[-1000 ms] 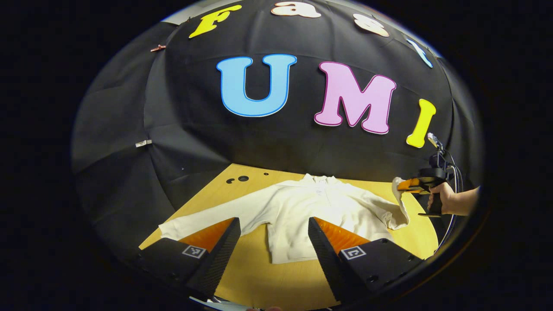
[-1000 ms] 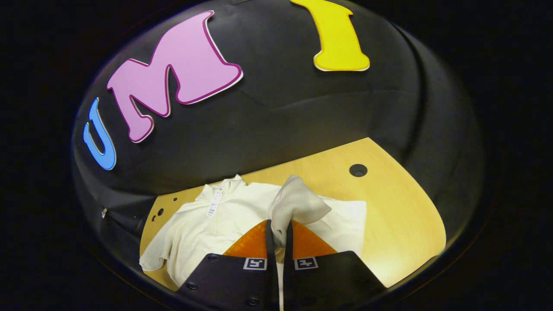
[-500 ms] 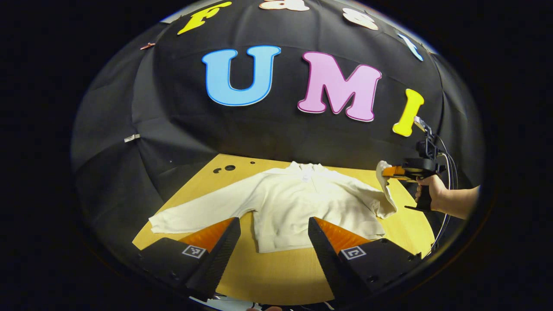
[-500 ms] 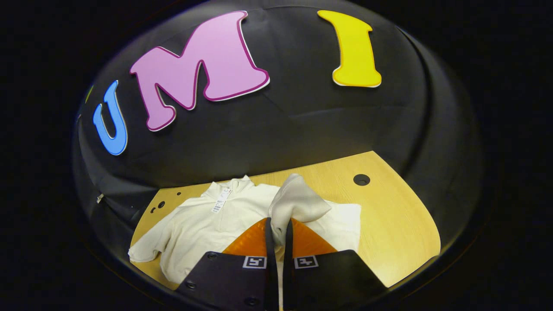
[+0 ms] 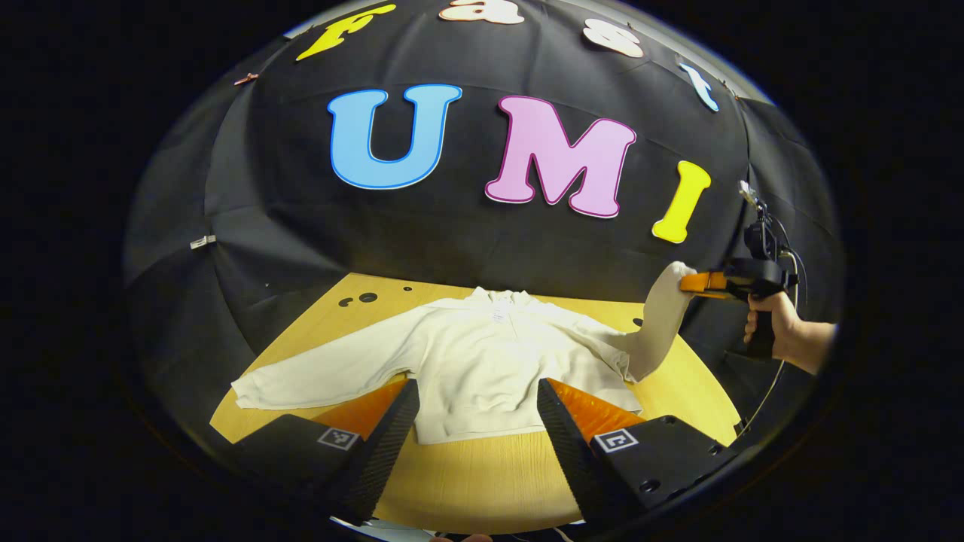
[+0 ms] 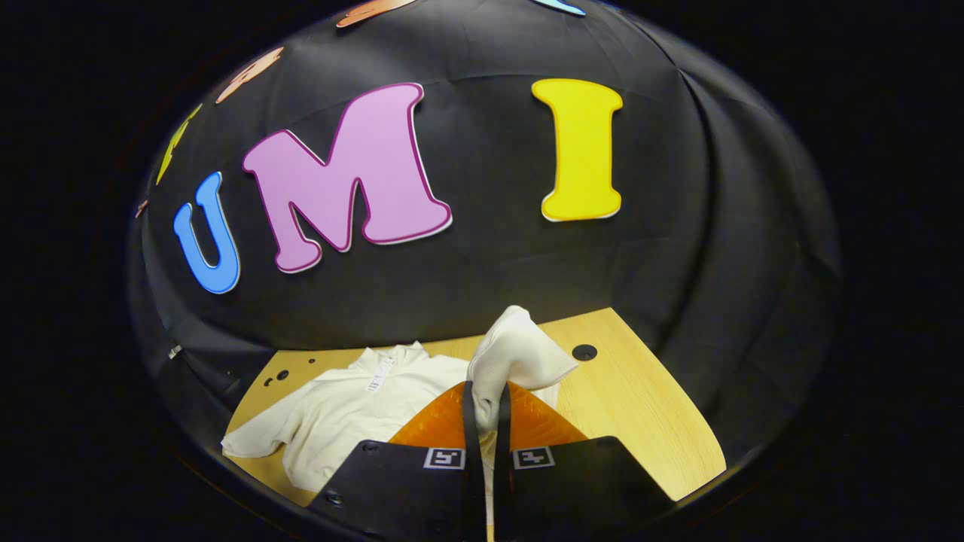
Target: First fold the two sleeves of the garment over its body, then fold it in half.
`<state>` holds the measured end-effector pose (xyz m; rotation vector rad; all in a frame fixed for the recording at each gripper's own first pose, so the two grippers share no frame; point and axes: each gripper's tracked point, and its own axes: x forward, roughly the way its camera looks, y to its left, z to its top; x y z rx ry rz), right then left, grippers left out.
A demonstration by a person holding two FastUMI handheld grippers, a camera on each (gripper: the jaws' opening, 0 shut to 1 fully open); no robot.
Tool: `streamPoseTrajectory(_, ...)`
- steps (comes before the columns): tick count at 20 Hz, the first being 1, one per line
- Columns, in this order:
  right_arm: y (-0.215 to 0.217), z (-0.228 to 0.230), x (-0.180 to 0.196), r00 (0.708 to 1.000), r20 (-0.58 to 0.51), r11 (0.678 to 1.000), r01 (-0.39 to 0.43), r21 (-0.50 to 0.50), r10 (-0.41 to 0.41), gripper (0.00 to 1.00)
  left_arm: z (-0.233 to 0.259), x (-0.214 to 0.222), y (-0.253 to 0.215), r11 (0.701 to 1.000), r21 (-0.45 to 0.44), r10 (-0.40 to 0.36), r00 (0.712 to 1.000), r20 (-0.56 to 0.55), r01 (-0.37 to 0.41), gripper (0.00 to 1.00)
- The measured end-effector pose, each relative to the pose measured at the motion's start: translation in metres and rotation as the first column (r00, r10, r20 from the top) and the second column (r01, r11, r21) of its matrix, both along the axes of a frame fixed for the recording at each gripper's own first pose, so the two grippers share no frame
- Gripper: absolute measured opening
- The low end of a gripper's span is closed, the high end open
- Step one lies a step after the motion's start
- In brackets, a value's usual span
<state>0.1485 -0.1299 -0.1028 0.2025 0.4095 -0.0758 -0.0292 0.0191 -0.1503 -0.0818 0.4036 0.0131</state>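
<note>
A cream long-sleeved garment (image 5: 482,361) lies face up on the wooden table (image 5: 467,474), collar toward the booth wall. Its left sleeve (image 5: 316,376) lies stretched flat toward the table's left edge. The right sleeve (image 5: 655,324) is lifted off the table, its cuff (image 6: 516,354) pinched in my right gripper (image 6: 483,391), which is shut on it. That gripper (image 5: 704,282) also appears at the right of the left gripper view, held high by a hand (image 5: 776,324). My left gripper (image 5: 476,391) hovers open above the table's near edge, in front of the hem, holding nothing.
Small round holes (image 5: 358,299) mark the table's back left corner, and another hole (image 6: 584,351) sits near the back right. A cable (image 5: 772,391) hangs from the right gripper. The black cloth wall rises close behind the collar.
My right gripper has risen with the cuff, pulling the right sleeve up off the table. The left gripper has drawn back slightly and stays open.
</note>
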Motion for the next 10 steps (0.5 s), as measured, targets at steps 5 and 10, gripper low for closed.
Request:
streamPoseTrajectory(5,0.074,0.051,0.044,0.988,0.072,0.991,-0.133,-0.030,0.135,0.08,-0.004,0.000,0.028,0.998,-0.030,0.051,0.999,0.004,-0.051,0.98)
streamPoseTrajectory(10,0.175,0.044,0.083,0.960,0.062,0.962,-0.270,-0.026,0.271,0.08,-0.004,-0.007,0.069,0.989,-0.036,0.143,0.990,0.016,-0.143,0.97)
